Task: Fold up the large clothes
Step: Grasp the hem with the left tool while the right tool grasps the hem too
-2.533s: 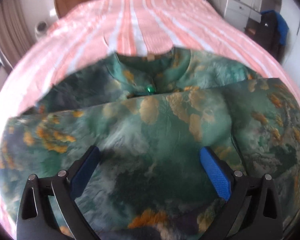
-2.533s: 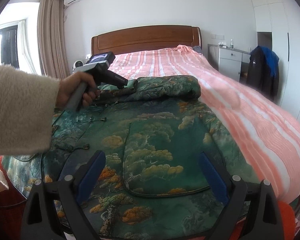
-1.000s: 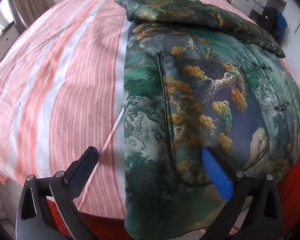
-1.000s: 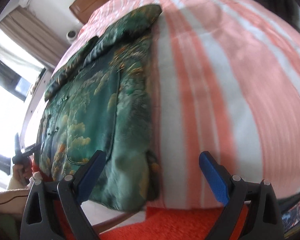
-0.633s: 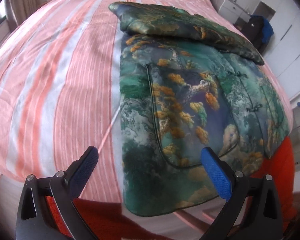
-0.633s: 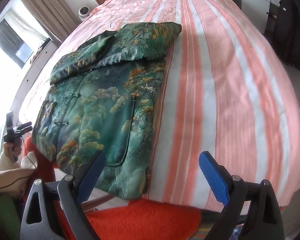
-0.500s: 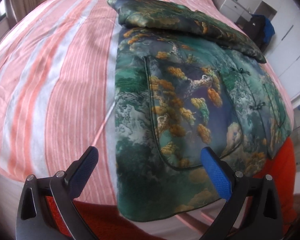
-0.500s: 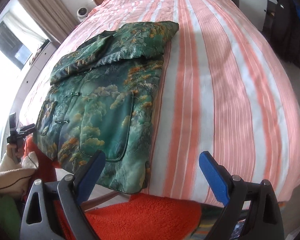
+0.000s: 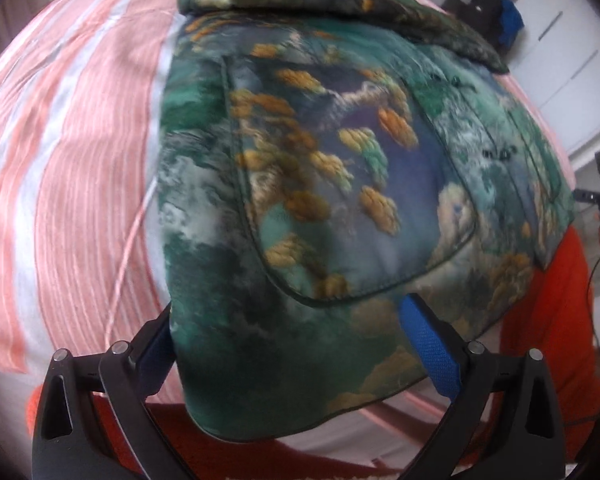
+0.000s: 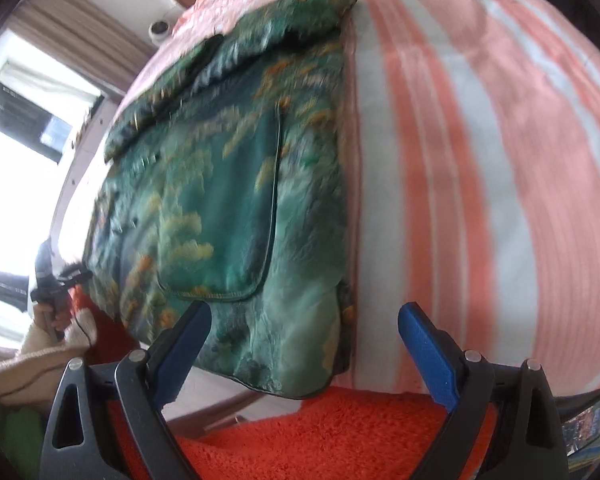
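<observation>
Left gripper point(image 9: 288, 344) hangs over the near hem of the jacket point(image 9: 340, 184). We see its jaws spread wide and they have just been closing a little; the hem corner lies between them, but the pads do not press it yet. The left pad is hidden behind the cloth, so we cannot tell if it touches.

Right gripper point(image 10: 304, 328) is also spread, with nothing pinched. The other hem corner of the jacket point(image 10: 236, 200) sits between its jaws, toward the left one, about 11 o'clock from its middle.

The jacket lies flat on the striped bed point(image 9: 68, 152), with the sleeves folded across the top at 12 o'clock in the left view. Its long axis runs from 6 to 12 o'clock, away from both grippers, and the hem hangs slightly over the bed edge above the orange rug point(image 10: 320, 432). We judge that both hands are about equally near, each at its own corner, for lifting the hem toward the collar.

We can read no brand, label or writing.
</observation>
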Tool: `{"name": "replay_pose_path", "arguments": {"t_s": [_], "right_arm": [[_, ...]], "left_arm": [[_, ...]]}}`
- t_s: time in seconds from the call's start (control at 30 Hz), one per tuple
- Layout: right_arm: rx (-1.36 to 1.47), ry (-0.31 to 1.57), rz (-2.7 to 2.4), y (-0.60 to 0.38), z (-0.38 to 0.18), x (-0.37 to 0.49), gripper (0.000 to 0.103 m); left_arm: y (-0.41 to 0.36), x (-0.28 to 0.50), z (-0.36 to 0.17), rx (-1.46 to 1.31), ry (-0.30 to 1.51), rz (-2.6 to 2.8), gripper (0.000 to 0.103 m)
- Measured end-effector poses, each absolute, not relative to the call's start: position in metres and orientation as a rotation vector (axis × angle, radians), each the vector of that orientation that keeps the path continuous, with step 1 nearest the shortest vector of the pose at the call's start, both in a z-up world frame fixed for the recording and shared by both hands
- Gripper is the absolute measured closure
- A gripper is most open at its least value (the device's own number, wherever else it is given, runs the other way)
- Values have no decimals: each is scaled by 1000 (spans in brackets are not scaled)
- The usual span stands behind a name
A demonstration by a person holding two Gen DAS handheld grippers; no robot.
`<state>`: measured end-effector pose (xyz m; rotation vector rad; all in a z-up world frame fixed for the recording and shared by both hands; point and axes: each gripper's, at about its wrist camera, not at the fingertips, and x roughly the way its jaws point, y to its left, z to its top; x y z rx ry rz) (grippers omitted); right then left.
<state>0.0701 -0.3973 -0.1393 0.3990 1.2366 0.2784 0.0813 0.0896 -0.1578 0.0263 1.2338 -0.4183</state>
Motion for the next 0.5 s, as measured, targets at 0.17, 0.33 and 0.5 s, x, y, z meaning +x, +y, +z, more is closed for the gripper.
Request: {"name": "replay_pose_path", "arguments": {"t_s": [0.17, 0.33, 0.5], "right_arm": [[320, 1346, 293, -375, -159, 74, 86], [281, 1330, 301, -364, -142, 70, 92], [409, 1332, 376, -367, -122, 38, 92]], "left_arm": [[97, 80, -148, 44, 1282, -342, 74], [112, 69, -127, 2, 1282, -393, 92], [135, 38, -107, -118, 1298, -460, 94]]}}
